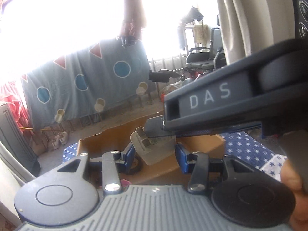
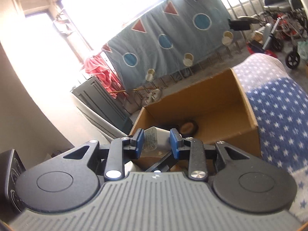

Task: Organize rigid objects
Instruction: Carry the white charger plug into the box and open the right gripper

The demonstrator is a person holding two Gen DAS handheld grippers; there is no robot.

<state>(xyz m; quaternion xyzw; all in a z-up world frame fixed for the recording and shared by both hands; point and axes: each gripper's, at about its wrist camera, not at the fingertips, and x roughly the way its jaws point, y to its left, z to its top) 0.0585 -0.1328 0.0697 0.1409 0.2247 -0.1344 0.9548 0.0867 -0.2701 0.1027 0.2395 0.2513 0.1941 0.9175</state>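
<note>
A white power plug adapter (image 1: 154,148) with metal prongs sits between the blue pads of my left gripper (image 1: 155,154), which is shut on it, above an open cardboard box (image 1: 119,134). My right gripper's body (image 1: 221,100) crosses the left wrist view at upper right, its tip at the plug. In the right wrist view the same plug (image 2: 154,140) sits between the pads of my right gripper (image 2: 156,143), which is shut on it, over the box (image 2: 202,104). A dark round wheel-like object (image 2: 187,128) lies inside the box.
The box rests on a blue cloth with white stars (image 2: 279,115). A grey-blue patterned sheet (image 1: 86,82) hangs on a railing behind. A grey radiator-like panel (image 2: 104,102) stands at left. Wheelchairs (image 1: 204,59) stand at the far right.
</note>
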